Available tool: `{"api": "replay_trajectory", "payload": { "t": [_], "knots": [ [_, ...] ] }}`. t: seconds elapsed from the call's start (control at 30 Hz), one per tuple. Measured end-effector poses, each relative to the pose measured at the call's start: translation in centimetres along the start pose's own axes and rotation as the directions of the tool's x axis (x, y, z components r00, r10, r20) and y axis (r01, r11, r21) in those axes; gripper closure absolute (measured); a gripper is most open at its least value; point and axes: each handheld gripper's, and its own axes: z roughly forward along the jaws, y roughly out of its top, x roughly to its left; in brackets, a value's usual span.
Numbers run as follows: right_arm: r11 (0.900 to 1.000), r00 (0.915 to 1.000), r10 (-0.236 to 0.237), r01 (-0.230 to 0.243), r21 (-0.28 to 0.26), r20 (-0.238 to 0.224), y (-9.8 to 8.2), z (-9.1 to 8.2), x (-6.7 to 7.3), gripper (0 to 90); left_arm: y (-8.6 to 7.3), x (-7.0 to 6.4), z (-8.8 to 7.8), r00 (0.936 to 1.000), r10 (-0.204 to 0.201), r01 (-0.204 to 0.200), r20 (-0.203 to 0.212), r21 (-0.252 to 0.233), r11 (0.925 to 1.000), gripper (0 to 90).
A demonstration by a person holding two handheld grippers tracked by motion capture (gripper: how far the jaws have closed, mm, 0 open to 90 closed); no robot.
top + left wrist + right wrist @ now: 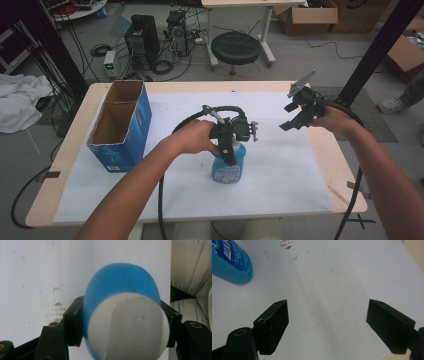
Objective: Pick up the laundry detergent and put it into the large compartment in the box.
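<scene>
One grab done: left gripper (228,150) clamped on blue bottle (228,167); right gripper (299,116) open at 2 o'clock; lift and placement pending

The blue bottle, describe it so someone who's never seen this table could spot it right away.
On the white sheet covering the table, look near the middle, right of the open blue box. The blue bottle stands upright there, white-topped, with the left gripper shut on it.

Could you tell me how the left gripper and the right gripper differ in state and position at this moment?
The left gripper is shut on the blue bottle at mid-table; the right gripper stands open with nothing between its jaws. The left one points down at the bottle, while the right one is held above the white mat, apart from it. Both are black and hand-held.
</scene>
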Motion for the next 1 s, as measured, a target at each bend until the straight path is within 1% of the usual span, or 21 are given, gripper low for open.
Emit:
{"api": "replay_trajectory", "payload": {
  "t": [0.2,0.37,0.43,0.47,0.53,0.63,0.73,0.8,0.83,0.87,0.9,0.93,1.0],
  "knots": [
    [1.000,1.0000,0.002,-0.002,0.004,-0.001,-0.1,0.0,0.0,18.1,0.0,-0.1,0.0,1.0000,0.006,-0.006,-0.004,-0.006,1.0000,37.6],
    [1.000,1.0000,0.000,0.000,0.006,-0.003,-0.1,0.1,0.1,18.1,-0.2,-0.1,-0.2,0.9999,-0.011,0.011,-0.004,0.000,0.9999,37.8],
    [1.000,1.0000,-0.007,0.007,0.001,-0.004,-0.1,0.2,0.1,18.2,-0.2,-0.1,-0.5,0.9996,-0.029,0.029,-0.002,-0.004,0.9996,37.7],
    [1.000,1.0000,0.000,0.000,0.003,-0.005,-0.1,0.1,0.2,18.2,-0.3,-0.1,-0.6,0.9992,-0.039,0.039,-0.002,-0.006,0.9992,37.8],
    [1.000,1.0000,-0.002,0.002,0.003,-0.006,-0.1,0.1,0.2,18.4,-0.4,-0.1,-1.1,0.9980,-0.064,0.064,-0.005,-0.009,0.9979,37.8],
    [1.000,1.0000,-0.002,0.002,0.004,-0.007,-0.1,0.0,0.3,18.5,-0.5,-0.1,-2.0,0.9942,-0.105,0.105,-0.021,-0.017,0.9943,37.7],
    [1.000,1.0000,-0.002,0.002,0.004,-0.005,-0.1,-0.1,0.3,18.5,-0.5,0.1,-3.2,0.9869,-0.156,0.155,-0.042,-0.027,0.9876,37.7],
    [1.000,1.0000,-0.002,0.002,0.006,-0.005,-0.1,-0.1,0.4,18.5,-0.6,0.3,-3.9,0.9790,-0.196,0.194,-0.056,-0.030,0.9804,37.7],
    [1.000,1.0000,-0.002,0.002,0.005,-0.006,-0.1,-0.1,0.4,18.5,-0.7,0.4,-4.3,0.9735,-0.220,0.218,-0.064,-0.031,0.9754,37.7],
    [1.000,1.0000,0.001,-0.001,0.006,-0.005,-0.1,-0.1,0.4,18.5,-0.7,0.5,-4.6,0.9660,-0.249,0.247,-0.071,-0.035,0.9685,37.7],
    [1.000,1.0000,-0.002,0.002,0.006,-0.005,-0.1,-0.1,0.4,18.4,-0.8,0.6,-4.9,0.9604,-0.267,0.265,-0.081,-0.033,0.9637,37.8],
    [1.000,1.0000,0.000,0.000,0.005,-0.005,-0.1,-0.1,0.5,18.4,-0.8,0.7,-5.3,0.9524,-0.291,0.289,-0.092,-0.035,0.9568,37.7],
    [1.000,1.0000,-0.005,0.005,0.006,-0.007,-0.1,-0.1,0.6,18.4,-0.9,0.9,-5.9,0.9383,-0.326,0.324,-0.116,-0.036,0.9454,37.7]
  ]
}}
